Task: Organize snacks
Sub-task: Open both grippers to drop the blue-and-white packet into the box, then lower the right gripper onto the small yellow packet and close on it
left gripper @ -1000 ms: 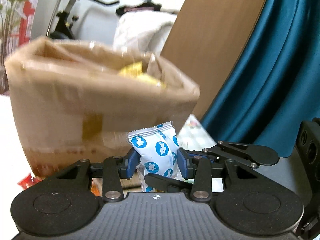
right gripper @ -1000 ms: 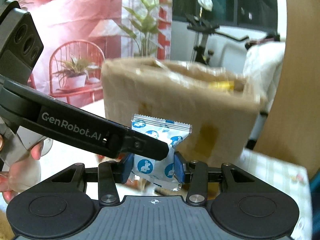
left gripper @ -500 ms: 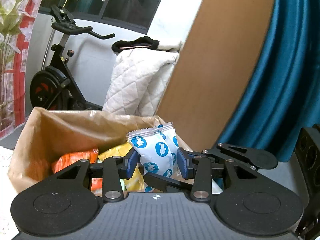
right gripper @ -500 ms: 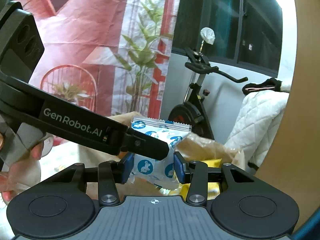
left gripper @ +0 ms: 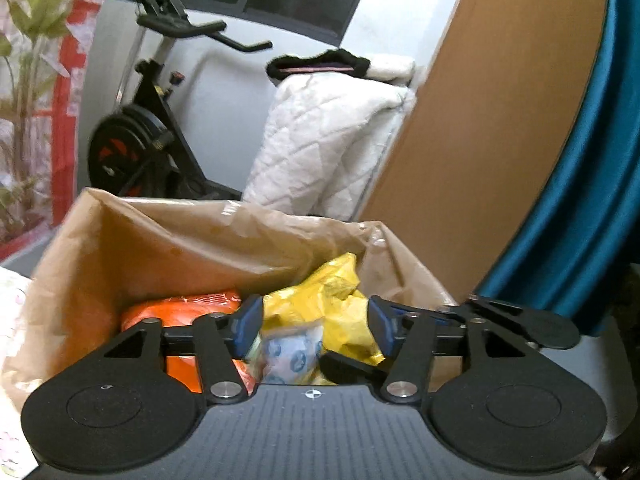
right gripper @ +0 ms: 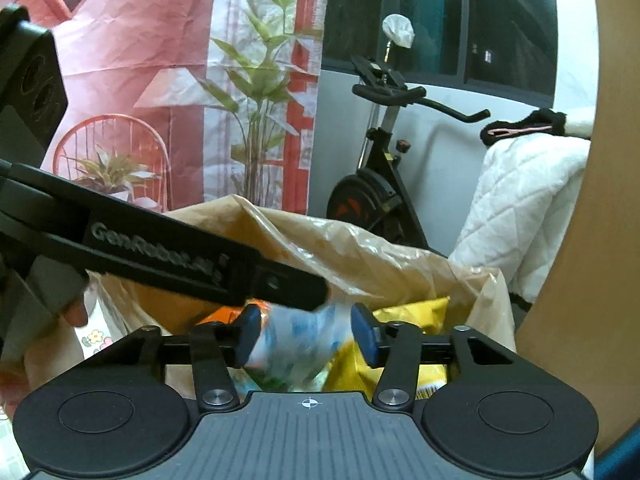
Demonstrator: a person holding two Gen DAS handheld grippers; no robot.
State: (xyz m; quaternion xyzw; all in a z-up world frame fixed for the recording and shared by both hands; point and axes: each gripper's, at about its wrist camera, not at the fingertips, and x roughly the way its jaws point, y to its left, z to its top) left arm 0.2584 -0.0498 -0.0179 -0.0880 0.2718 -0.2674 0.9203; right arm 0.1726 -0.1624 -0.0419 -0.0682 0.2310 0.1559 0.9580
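Both grippers are angling down over the open paper bag, left gripper and right gripper jaws opening, blue-white snack packets dropping loose between pads onto the yellow bag.

This looks like a room in a home. An exercise bike stands by a dark window, a white quilted blanket is draped beside it, and a teal curtain hangs nearby. The plant scene behind seems to be a printed backdrop, though blur leaves that uncertain.

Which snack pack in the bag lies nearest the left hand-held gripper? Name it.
The white-and-blue pack, loose between the opening jaws; the yellow pack and orange pack lie farther back.
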